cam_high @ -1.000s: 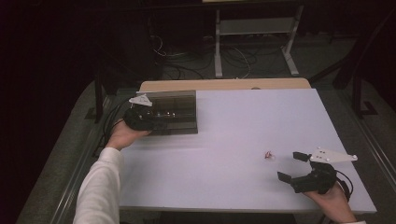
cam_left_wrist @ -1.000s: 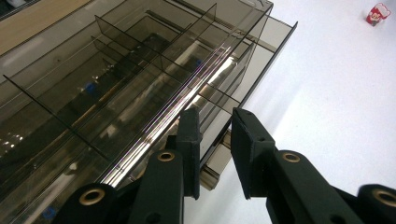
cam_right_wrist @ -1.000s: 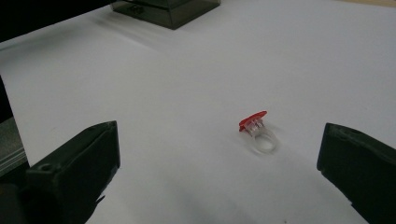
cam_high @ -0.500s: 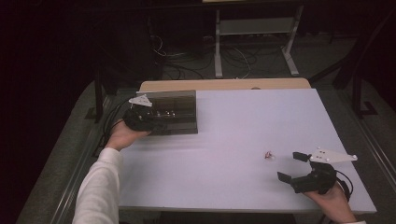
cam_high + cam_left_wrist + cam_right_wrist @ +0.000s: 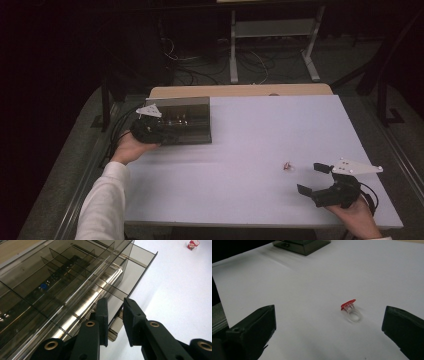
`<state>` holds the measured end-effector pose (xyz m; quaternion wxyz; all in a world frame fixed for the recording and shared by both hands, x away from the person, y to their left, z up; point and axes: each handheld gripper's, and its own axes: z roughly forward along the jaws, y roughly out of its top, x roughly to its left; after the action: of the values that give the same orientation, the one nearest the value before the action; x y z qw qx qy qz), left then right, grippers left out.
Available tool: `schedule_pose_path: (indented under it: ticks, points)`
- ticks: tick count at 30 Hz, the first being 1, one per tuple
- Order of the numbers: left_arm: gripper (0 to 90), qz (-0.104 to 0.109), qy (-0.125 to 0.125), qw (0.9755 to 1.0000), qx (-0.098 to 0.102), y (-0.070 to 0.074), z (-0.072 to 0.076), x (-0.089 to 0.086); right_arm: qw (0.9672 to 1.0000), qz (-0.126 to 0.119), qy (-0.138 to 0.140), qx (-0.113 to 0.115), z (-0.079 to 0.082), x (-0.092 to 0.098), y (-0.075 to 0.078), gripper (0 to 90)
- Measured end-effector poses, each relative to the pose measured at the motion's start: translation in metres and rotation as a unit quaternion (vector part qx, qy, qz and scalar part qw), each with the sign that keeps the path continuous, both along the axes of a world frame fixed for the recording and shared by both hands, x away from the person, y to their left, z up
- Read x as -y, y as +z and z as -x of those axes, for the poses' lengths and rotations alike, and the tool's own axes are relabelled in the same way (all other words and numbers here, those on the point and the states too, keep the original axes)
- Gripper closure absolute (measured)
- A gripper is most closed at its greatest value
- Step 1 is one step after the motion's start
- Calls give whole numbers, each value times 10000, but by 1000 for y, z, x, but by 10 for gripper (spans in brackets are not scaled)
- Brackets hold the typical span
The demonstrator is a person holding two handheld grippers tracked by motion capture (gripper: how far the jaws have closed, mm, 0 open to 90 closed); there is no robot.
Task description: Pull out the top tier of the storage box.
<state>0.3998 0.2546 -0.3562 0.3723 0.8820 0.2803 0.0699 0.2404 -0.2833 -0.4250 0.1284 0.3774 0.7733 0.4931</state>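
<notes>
The big white worktop (image 5: 260, 150) holds two things. The biggest is a dark, see-through box (image 5: 187, 120) at the far left part of the worktop. Thin walls split its inside into many little rooms. Some small bits lie in them, but they are too small to tell what they are.

The left claw (image 5: 155, 131) is at the left side of the box, with a hand (image 5: 131, 149) behind it. In the left claw view, its two black jaws stand close together, one on each side of the box's edge wall (image 5: 113, 322). The jaws pinch that wall, so the claw has hold of the box.

The right claw (image 5: 316, 178) is near the right front corner of the worktop, well apart from the box. Its jaws are spread wide and hold nothing.

The smallest thing is a clear ring with a red top (image 5: 351, 310). It lies on the worktop just ahead of the right claw, out in front of the two wide jaws. Nothing touches it.
</notes>
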Motion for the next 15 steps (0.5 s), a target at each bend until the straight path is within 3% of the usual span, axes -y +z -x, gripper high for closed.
schedule_pose_path:
  ticks: [15]
  points:
    - [736, -55, -118, 9999, 36, 0, 11, 1, 10000, 13, 6, 8, 0, 0, 0, 0]
